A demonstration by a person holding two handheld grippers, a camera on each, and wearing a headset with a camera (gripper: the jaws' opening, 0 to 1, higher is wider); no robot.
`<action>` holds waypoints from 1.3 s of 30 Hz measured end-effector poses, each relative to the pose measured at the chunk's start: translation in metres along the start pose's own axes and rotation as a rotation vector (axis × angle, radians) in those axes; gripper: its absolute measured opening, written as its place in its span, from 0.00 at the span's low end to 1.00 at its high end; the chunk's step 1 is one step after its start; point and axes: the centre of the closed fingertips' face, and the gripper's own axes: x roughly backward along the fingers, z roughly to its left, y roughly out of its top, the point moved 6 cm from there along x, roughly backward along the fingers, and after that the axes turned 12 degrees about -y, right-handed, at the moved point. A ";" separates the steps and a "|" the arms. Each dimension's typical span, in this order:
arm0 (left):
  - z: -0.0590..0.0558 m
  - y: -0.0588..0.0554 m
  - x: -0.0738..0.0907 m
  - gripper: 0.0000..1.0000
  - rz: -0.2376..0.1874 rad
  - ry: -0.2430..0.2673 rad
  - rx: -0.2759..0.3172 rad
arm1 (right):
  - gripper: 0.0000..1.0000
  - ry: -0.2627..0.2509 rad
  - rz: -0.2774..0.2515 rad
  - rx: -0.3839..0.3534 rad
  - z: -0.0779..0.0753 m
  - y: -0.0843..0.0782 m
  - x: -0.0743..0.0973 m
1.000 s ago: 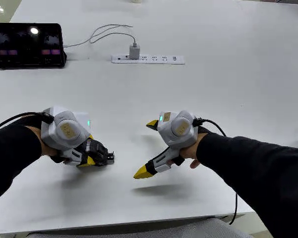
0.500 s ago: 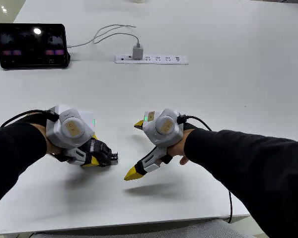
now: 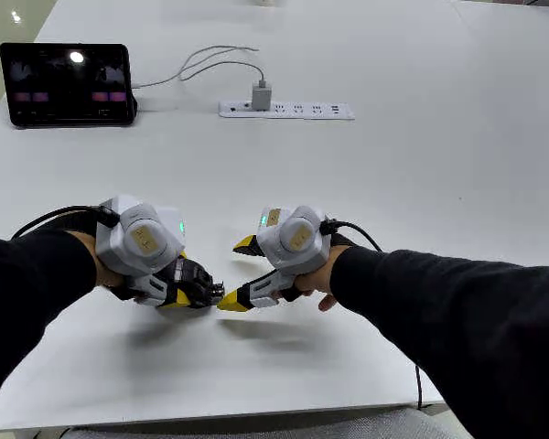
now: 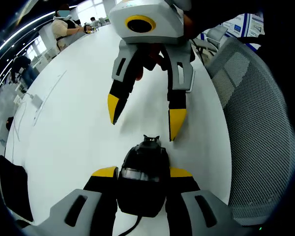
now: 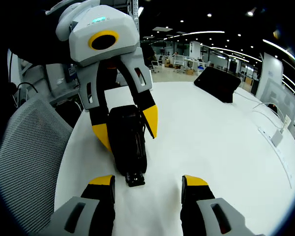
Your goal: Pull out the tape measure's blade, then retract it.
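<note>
My left gripper (image 3: 185, 294) clenched the tape (image 4: 143, 179) low over the table (image 3: 393, 183). My right gripper (image 5: 147, 182) was spread, jaws flanking the blade's hook (image 5: 135, 179), blade not yet drawn. Next, I judged: pinch the hook squarely, then pull straight.

L gripper (image 3: 188, 282) jaws clamped, R gripper (image 3: 236, 273) jaws wide apart, tips facing, forearms converging

White flat bench (image 3: 421, 183). Upper left of head view: black rectangular tablet (image 3: 69, 84), screen lit. Top centre: white power strip (image 3: 297, 111) carrying white plugged-in charger (image 3: 261, 95); its white cable (image 3: 201, 64) runs left toward the tablet.
</note>
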 end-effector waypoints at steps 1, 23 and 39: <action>0.000 0.000 0.000 0.32 0.000 0.000 0.000 | 0.49 0.004 0.003 0.007 0.002 0.000 -0.001; 0.000 -0.001 0.000 0.32 0.000 0.003 0.003 | 0.16 0.053 0.033 0.128 0.015 -0.002 -0.015; 0.002 -0.002 -0.001 0.32 -0.003 0.002 0.009 | 0.12 0.067 0.091 0.165 0.019 -0.001 -0.017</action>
